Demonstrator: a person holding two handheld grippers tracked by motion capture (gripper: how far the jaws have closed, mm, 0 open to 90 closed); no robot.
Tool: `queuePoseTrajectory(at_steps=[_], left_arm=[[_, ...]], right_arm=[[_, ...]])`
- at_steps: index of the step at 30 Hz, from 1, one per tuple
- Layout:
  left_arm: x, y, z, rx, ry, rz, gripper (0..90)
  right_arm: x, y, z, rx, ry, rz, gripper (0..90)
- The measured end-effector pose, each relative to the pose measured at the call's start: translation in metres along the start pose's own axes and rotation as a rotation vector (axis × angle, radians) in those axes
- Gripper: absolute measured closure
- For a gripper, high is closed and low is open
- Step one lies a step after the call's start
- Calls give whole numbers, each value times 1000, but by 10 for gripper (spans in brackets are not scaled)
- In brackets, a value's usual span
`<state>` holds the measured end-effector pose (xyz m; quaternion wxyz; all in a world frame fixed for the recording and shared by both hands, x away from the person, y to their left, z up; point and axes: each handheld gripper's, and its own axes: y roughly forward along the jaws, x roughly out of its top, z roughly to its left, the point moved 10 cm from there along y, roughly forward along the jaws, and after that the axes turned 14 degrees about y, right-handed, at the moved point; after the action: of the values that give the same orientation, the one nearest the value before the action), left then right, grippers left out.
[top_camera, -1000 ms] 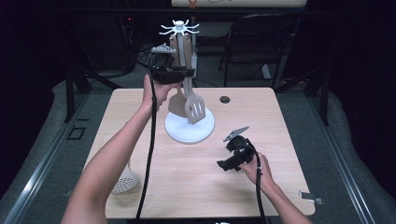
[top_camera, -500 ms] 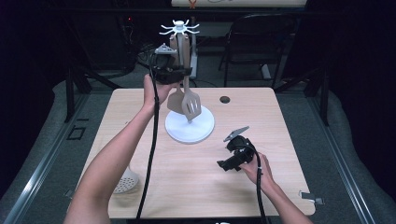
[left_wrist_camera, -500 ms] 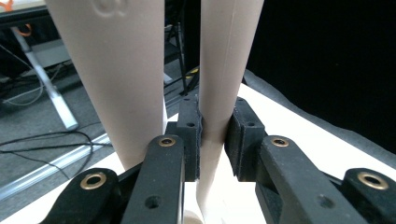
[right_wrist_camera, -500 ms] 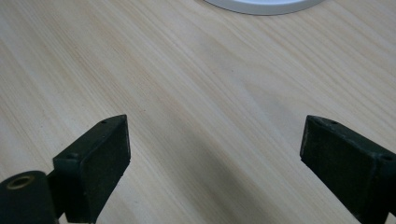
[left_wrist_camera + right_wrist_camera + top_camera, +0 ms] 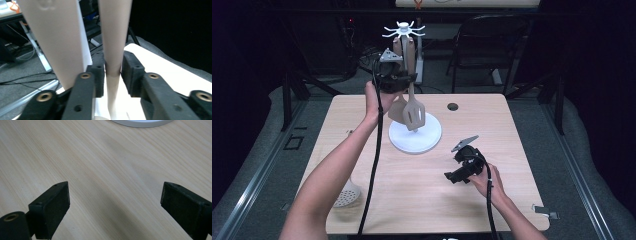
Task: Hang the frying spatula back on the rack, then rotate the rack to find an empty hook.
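Observation:
A white utensil stand (image 5: 416,137) with a hook crown (image 5: 404,30) stands at the table's back middle. Two beige utensils hang from it: a slotted spatula (image 5: 415,113) and a solid one (image 5: 398,111) beside it. My left gripper (image 5: 407,79) is raised at the stand, shut on a beige handle (image 5: 114,45), which I take for the slotted spatula's. The second handle (image 5: 56,37) hangs just to its left. My right gripper (image 5: 455,176) rests low over the table's front right, open with nothing between its jaws (image 5: 115,202).
A perforated skimmer (image 5: 346,193) lies near the table's front left edge. A dark grommet hole (image 5: 453,106) sits at the back right of the stand. The stand's white base rim (image 5: 142,122) is just ahead of my right gripper. A chair (image 5: 492,45) stands behind the table.
The left gripper and the slotted spatula it holds have shifted slightly left and up by the stand. The right gripper has stayed still.

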<state>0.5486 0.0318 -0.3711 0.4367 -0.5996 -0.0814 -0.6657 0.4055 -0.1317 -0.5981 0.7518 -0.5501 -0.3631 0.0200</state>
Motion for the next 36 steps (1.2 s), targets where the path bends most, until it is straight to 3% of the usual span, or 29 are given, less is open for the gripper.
queuePoseTrajectory(at_steps=[5,8,12,14,15,17,24,31,36], left_arm=[[0,-13,-8,-10,24,0,553],[-1,-24,-11,-32,24,-8,553],[-4,-33,-10,-40,35,-6,595],[-5,-40,-7,-29,36,-11,682],[-5,-43,-5,-26,33,-15,682],[-5,-50,2,-7,27,-23,761],[1,-68,25,56,26,-37,875],[14,-78,44,110,32,-42,895],[19,-80,48,125,35,-44,898]], right_arm=[[1,0,1,3,2,-10,85],[0,0,1,-2,-5,-6,86],[0,-1,2,3,1,-6,87],[0,-1,1,5,0,-4,87],[0,-1,1,5,0,-4,87],[0,0,0,4,9,-4,88],[-1,1,-1,1,8,0,90],[-1,1,-2,-11,-6,6,92],[-2,1,-3,-14,-9,13,95]])
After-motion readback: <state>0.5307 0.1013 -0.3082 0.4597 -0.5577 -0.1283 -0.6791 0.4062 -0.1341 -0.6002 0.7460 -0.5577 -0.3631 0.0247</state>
